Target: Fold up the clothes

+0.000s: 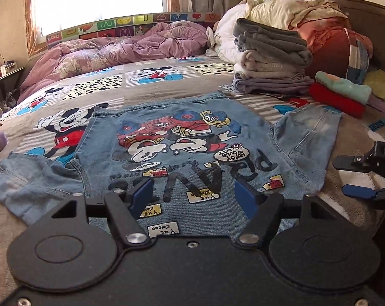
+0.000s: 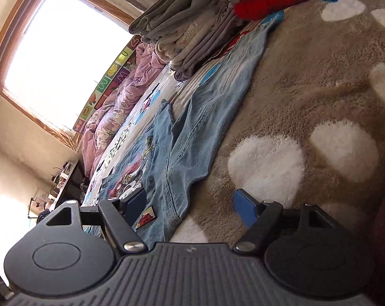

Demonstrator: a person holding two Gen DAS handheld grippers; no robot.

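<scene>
The denim jacket (image 1: 192,148) lies with its printed back up, and its lettering reads upside down from the left wrist view. The large dark letters across it cannot be made out with certainty. Small yellow and white patches (image 1: 164,229) near its hem carry two short lines — roughly "YUE" over "KIWCOO", though the second word is doubtful. A white bubble (image 1: 234,154) on the print holds small script, illegible. The alphabet mat (image 1: 131,25) standing under the window shows single letters — "W", "M", "U", "Z". A blue label (image 1: 377,124) on the blanket is too blurred to read.
</scene>
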